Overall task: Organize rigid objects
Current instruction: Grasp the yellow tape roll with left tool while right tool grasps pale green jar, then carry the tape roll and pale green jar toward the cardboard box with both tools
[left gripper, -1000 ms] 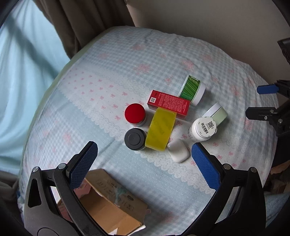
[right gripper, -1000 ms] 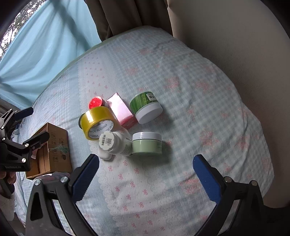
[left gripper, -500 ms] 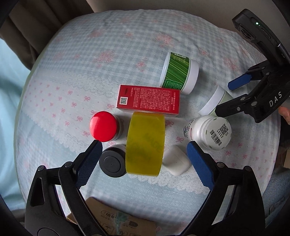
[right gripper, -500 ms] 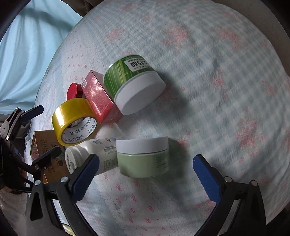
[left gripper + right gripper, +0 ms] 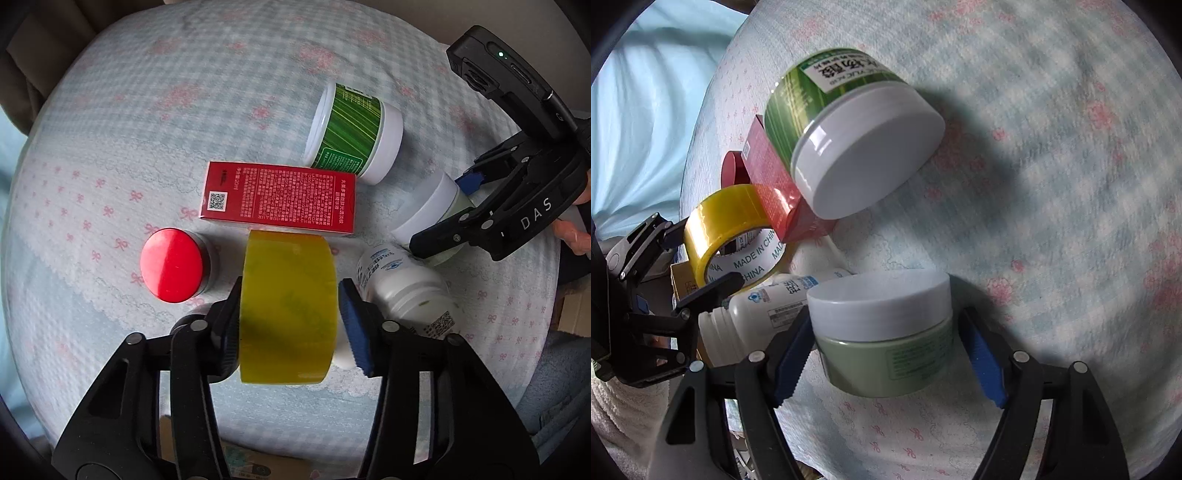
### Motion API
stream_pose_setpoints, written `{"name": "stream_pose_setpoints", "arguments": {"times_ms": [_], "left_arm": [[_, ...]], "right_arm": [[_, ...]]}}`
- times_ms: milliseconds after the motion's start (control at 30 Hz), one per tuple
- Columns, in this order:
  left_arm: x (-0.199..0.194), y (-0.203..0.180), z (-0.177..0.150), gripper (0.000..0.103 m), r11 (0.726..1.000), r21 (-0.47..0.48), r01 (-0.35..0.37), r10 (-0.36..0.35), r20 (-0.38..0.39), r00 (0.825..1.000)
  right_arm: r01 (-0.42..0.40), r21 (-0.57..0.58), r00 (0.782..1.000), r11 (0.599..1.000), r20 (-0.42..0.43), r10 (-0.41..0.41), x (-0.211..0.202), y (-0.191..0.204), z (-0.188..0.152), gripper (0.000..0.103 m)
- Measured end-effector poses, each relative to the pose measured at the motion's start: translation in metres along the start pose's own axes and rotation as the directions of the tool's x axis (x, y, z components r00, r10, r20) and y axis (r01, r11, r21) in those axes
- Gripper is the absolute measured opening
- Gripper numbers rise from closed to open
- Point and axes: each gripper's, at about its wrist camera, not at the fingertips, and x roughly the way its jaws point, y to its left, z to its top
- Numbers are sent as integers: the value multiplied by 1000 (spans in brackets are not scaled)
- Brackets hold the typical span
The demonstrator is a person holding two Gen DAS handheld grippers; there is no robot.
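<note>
Both grippers have just closed in from wide — our left gripper (image 5: 290,325) now pinches the yellow tape roll (image 5: 288,310), right gripper (image 5: 886,350) brackets the pale green jar (image 5: 886,332) narrowly, contact unclear; both objects on the cloth, lifts seem next

— What sort of room is this?

— A home, a bedroom by the look of it. That pale blue checked cloth with pink bows and lace edging (image 5: 155,122) covers a soft, rounded surface.

— Anything else?

— Brown curtains (image 5: 22,74) hang behind, light blue fabric (image 5: 646,110) lies beside, and household jars and tape sit about.
</note>
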Motion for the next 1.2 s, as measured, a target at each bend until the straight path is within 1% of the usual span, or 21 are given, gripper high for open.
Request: {"name": "stream_pose_setpoints", "arguments": {"times_ms": [100,133,300,400,567,667,800,900,1067,1200], "left_arm": [[0,2,0,39,1000,-19,12,-12,6,1000],[0,3,0,39,1000,-27,14,-14,6,1000],[-4,11,-1,38,997,-73,33,-32,11,999],[-10,14,-3,38,995,-94,39,-37,21,999],[-34,19,-5,38,990,-139,33,-25,58,998],[-51,19,-7,38,986,-162,28,-15,79,997],[-76,15,-10,38,982,-190,11,10,107,994],[-103,12,-15,38,973,-232,4,28,133,991],[-159,3,-31,38,948,-319,2,63,192,979],[-212,-6,-54,38,919,-394,-7,107,233,967]], "right_arm": [[-5,7,1000,1000,1,5,3,2,3,71],[-21,7,1000,1000,4,21,2,2,3,66],[-17,0,1000,1000,21,17,-7,-4,-3,66],[-28,20,999,999,41,27,-14,-5,-4,66],[-51,40,995,998,83,47,-31,-8,-10,66],[-44,29,993,999,107,41,-44,-4,-14,66],[-45,12,989,999,141,42,-66,8,-22,66],[-37,-9,986,999,165,38,-85,20,-29,66],[-11,-66,981,998,193,23,-124,45,-45,66],[18,-128,980,992,199,8,-157,73,-63,66]]}}
